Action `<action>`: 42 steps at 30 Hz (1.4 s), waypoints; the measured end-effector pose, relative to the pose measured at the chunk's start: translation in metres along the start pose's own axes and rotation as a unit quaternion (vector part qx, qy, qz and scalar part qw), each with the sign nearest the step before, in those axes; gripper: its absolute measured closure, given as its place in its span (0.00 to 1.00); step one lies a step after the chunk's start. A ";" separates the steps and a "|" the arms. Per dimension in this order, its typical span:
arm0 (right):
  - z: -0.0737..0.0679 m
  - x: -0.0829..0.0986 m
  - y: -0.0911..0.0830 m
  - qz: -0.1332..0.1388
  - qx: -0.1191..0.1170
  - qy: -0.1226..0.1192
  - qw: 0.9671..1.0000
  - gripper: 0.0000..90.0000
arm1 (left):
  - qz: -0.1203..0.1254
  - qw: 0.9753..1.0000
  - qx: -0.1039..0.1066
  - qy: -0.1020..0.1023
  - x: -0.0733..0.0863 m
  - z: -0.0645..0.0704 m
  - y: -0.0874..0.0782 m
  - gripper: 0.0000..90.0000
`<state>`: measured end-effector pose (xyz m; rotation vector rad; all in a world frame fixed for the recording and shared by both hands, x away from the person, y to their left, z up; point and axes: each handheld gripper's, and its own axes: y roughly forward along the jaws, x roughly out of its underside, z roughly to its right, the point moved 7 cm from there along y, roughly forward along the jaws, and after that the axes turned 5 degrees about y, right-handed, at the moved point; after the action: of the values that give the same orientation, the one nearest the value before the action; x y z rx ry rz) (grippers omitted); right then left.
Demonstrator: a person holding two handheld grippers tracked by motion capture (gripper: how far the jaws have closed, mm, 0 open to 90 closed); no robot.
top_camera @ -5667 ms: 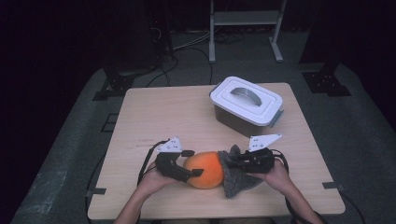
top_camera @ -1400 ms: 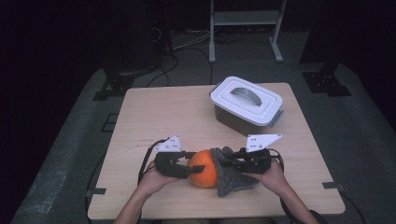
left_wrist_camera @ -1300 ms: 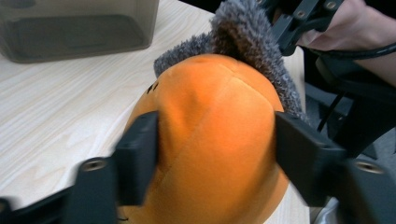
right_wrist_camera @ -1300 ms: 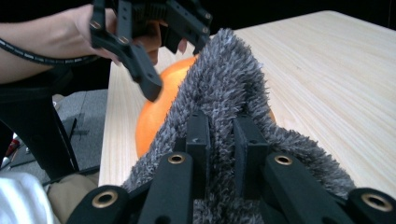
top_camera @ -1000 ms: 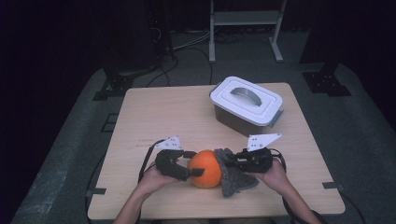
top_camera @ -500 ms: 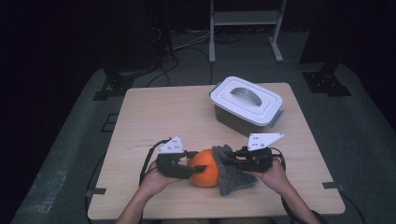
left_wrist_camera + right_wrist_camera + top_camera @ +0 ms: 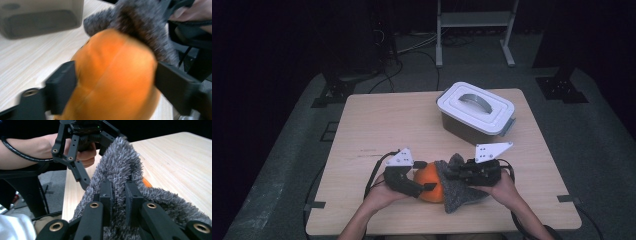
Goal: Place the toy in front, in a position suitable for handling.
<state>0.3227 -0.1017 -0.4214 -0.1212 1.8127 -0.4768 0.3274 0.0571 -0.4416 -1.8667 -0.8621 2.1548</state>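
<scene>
1. The high view looks forward and down on the table (image 7: 377, 130) from well above the tongs.
2. The left gripper view sits tight against the orange ball (image 7: 112, 80).
3. The right gripper view faces the grey cloth (image 7: 120, 170); both close views share that cloth.

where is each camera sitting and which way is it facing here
High view: above the person's side, looking forward and down on the table; shows both forearms, the left gripper, right gripper and lidded box.
Left gripper view: rides the left gripper, looking along its jaws, clamped on the orange ball; the other hand shows top right.
Right gripper view: rides the right gripper, looking along its jaws, pinched on the grey cloth; the left hand shows beyond.
Shared: all three show the cloth draped on the ball.
</scene>
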 end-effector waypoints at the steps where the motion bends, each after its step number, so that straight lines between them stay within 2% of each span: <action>1: 0.000 0.000 -0.001 -0.002 0.000 0.000 1.000 0.86 | -0.010 1.000 0.005 -0.004 0.002 -0.001 0.002 0.11; 2: 0.000 0.001 -0.001 -0.005 -0.002 -0.003 1.000 0.86 | -0.011 1.000 0.017 -0.010 0.005 -0.001 0.005 0.10; 5: 0.002 0.004 -0.002 -0.010 0.002 -0.003 1.000 0.86 | -0.009 1.000 0.024 -0.014 0.007 -0.003 0.006 0.12; 8: 0.007 0.006 -0.004 -0.012 0.009 -0.003 1.000 0.86 | -0.006 1.000 0.016 -0.001 0.005 -0.003 0.000 0.33; 11: 0.012 0.008 -0.007 -0.017 0.025 -0.002 1.000 0.86 | -0.004 1.000 0.003 0.001 0.002 -0.004 -0.006 0.40; 14: 0.015 0.010 -0.008 -0.027 0.045 0.000 0.999 0.86 | -0.005 1.000 -0.023 0.002 -0.002 -0.006 -0.010 0.42; 17: 0.013 0.003 -0.009 -0.007 0.048 -0.004 0.999 0.86 | -0.015 0.998 -0.062 0.021 -0.006 -0.004 -0.011 0.42; 19: 0.006 -0.004 -0.009 0.006 0.041 -0.008 0.999 0.85 | -0.015 0.997 -0.073 0.023 -0.008 -0.003 -0.009 0.42; 21: 0.002 -0.008 -0.006 0.011 0.039 -0.012 0.999 0.85 | -0.016 0.998 -0.064 0.018 -0.008 0.000 -0.005 0.42; 23: 0.002 -0.004 -0.003 -0.002 0.040 -0.016 0.999 0.86 | -0.024 0.998 -0.058 0.018 -0.005 0.000 -0.002 0.38; 27: 0.009 0.005 -0.002 -0.012 0.034 0.000 0.999 0.86 | -0.017 0.999 -0.045 0.003 -0.004 -0.002 -0.002 0.29; 33: 0.021 0.014 -0.008 -0.024 0.045 0.016 0.999 0.86 | -0.008 1.000 -0.022 -0.001 -0.001 0.001 0.002 0.29; 35: 0.025 0.015 -0.011 -0.025 0.056 0.018 0.998 0.86 | -0.008 1.000 -0.005 0.006 -0.001 0.005 0.003 0.31; 37: 0.030 0.017 -0.013 -0.027 0.068 0.023 0.997 0.86 | -0.005 1.000 0.025 0.006 -0.001 0.010 0.003 0.31; 40: 0.035 0.021 -0.016 -0.028 0.071 0.033 0.997 0.86 | 0.003 0.998 0.056 0.005 -0.002 0.014 0.002 0.31; 42: 0.036 0.022 -0.016 -0.027 0.072 0.036 0.996 0.86 | 0.009 0.999 0.052 0.003 -0.002 0.011 0.000 0.33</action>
<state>0.3472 -0.1329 -0.4429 -0.0553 1.8418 -0.6558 0.3175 0.0525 -0.4396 -1.8375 -0.7207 2.1587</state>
